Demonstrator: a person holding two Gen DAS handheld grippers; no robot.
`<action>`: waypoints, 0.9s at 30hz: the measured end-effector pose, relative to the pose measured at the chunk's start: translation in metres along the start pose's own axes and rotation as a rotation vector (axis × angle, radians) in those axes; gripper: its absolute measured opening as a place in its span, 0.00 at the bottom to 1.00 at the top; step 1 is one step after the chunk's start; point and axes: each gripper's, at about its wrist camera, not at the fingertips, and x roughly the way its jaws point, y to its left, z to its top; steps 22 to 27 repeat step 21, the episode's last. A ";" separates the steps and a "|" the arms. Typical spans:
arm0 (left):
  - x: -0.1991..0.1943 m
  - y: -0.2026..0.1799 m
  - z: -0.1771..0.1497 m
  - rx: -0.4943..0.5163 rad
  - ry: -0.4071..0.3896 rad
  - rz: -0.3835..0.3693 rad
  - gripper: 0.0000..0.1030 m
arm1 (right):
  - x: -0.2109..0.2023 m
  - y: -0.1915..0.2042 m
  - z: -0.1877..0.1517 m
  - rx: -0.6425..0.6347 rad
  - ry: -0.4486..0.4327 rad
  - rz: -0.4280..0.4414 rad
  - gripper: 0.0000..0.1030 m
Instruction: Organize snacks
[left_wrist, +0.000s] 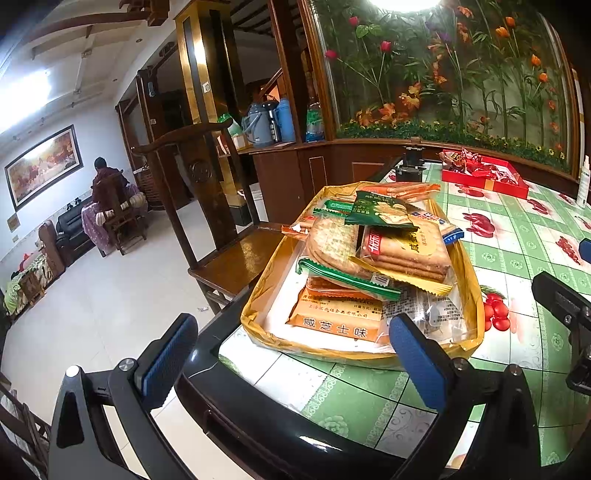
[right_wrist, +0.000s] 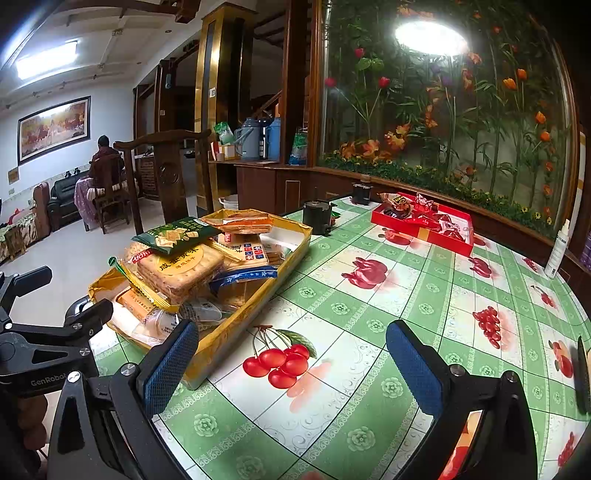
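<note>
Two grippers, both spread wide and holding nothing. Beneath both, a table (right_wrist: 369, 295) under a green fruit-print cloth. Dead ahead of the left gripper (left_wrist: 295, 354), just beyond its right pad, a yellow tray (left_wrist: 258, 325) heaped with snack packets, near rim close to the table edge. Long axis of the tray running away from that gripper and a little rightward. From the right gripper (right_wrist: 291, 365), same tray (right_wrist: 236, 325) ahead and to the left, near corner just beside the left pad, bare cloth straight in front. Far ahead and to the right of both, well apart from the tray, a red box (right_wrist: 424, 230) of red-wrapped sweets. Topmost on the heap, a green cracker bag (left_wrist: 380, 212), tilted; under it a biscuit pack (left_wrist: 406, 254) with a yellow label; lowest at the near end, an orange pack (left_wrist: 332, 321) lying flat, closest to the left gripper. Left gripper judged the nearer and better lined up for a first pick, a straight push forward along the tray's length being enough; right gripper needing a swing leftward first. Loose, overlapping wrappers likely to slide when one is pulled.
</note>
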 end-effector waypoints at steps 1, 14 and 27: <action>-0.001 0.001 -0.001 -0.003 0.002 -0.001 1.00 | 0.000 0.000 0.000 0.000 0.001 0.000 1.00; -0.004 0.004 -0.002 0.002 0.002 0.010 1.00 | 0.000 -0.001 0.000 -0.002 0.002 0.001 1.00; -0.008 0.007 -0.003 0.009 0.013 0.001 1.00 | 0.000 -0.002 0.000 -0.002 0.002 0.001 1.00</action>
